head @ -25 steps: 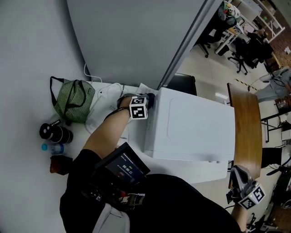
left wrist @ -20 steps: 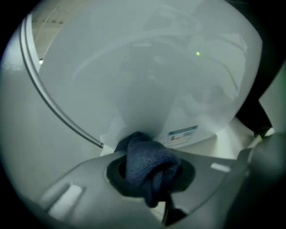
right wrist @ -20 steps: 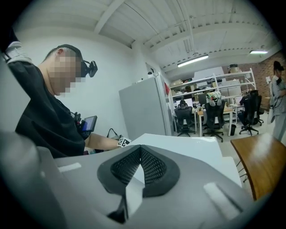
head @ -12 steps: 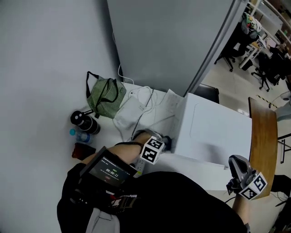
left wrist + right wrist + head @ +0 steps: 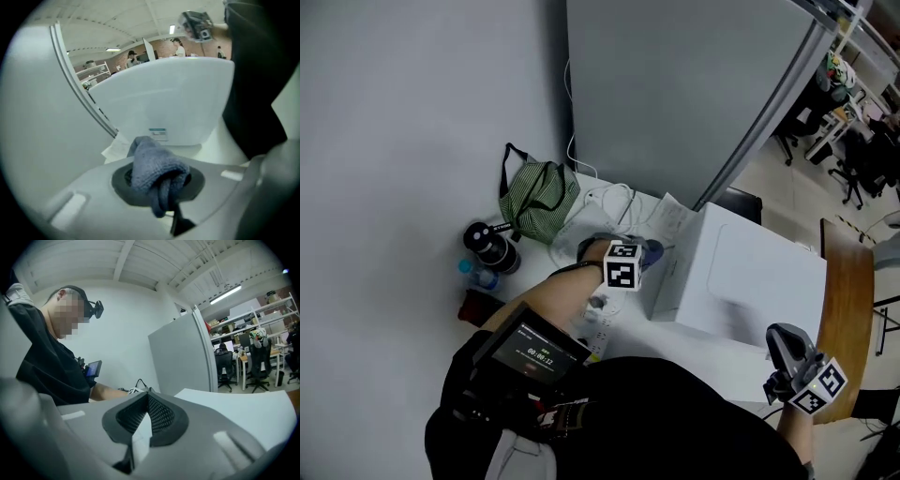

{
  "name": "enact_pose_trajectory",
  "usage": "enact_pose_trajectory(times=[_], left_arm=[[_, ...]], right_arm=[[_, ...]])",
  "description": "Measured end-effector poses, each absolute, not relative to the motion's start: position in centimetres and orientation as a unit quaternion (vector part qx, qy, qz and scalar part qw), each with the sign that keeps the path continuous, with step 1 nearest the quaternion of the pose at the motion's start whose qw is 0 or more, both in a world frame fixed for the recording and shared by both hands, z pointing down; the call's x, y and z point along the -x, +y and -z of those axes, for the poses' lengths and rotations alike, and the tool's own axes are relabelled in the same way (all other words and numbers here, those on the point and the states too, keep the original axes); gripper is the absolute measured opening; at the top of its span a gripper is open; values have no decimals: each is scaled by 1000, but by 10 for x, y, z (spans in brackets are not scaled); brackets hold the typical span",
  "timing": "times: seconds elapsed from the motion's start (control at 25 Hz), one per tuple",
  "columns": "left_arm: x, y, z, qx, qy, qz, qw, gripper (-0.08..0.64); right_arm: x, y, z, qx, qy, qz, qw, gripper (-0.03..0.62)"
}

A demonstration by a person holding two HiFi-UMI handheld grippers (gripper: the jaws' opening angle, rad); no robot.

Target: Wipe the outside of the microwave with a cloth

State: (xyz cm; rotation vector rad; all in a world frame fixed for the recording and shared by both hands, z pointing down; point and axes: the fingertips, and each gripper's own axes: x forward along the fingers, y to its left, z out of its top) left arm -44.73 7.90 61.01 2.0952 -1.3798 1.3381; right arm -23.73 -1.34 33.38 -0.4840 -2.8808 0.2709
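In the head view the white microwave (image 5: pixel 750 281) stands on a white table (image 5: pixel 727 361). My left gripper (image 5: pixel 643 253) is at its left side wall, shut on a blue-grey cloth (image 5: pixel 651 250). The left gripper view shows the cloth (image 5: pixel 154 166) bunched between the jaws of the left gripper (image 5: pixel 161 185), a short way from the microwave's side wall (image 5: pixel 164 98), which bears a small label (image 5: pixel 157 133). My right gripper (image 5: pixel 787 361) hangs by the microwave's near right corner; in the right gripper view the right gripper (image 5: pixel 148 397) is shut on nothing, beside the microwave's top (image 5: pixel 243 413).
Left of the microwave lie a green striped bag (image 5: pixel 539 192), a black flask (image 5: pixel 487 246), a small water bottle (image 5: pixel 474 275), white cables (image 5: pixel 609 200), papers (image 5: pixel 670 220) and a power strip (image 5: pixel 598 319). A grey partition (image 5: pixel 675 94) stands behind. A wooden table (image 5: pixel 846 291) is at right.
My left gripper with the cloth has slid along the microwave's left side, from its far top corner down and toward me, then back a little. The right gripper has stayed put.
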Motion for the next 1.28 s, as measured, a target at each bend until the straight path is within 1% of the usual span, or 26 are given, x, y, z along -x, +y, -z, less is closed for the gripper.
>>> enact_pose_trajectory(times=[0.12,0.24,0.32,0.44,0.64,0.8,1.04,1.16,1.28], left_arm=[[483,34,-625,-711,-476,-496,145,57],[511,0,-666,-699,-451,-535,148,57],[522,-17,-692,-698,-444,-539,162,57],[525,-38,-706,-707,-445,-522,172,57],[513,-45,-714,-715,-393,-561,138,57],[478,-15,-712,-731,-340,-580,118,55],[375,68,-694,-756,-273,-585,109,55],[334,98,-675,-755,-281,-582,111,55],[308,118,-663,-743,-317,-573,134,55]], right_arm=[[208,-34,-332,115,-982,-87,121,5],[175,-60,-332,55,-985,-85,138,5],[150,-74,-332,20,-985,-83,150,5],[121,-95,-332,-20,-984,-83,160,5],[105,-109,-338,-33,-982,-89,162,5],[110,-109,-344,-13,-984,-97,147,5],[145,-101,-342,66,-986,-114,103,5],[170,-97,-341,123,-981,-121,84,5],[194,-90,-339,186,-972,-124,66,5]])
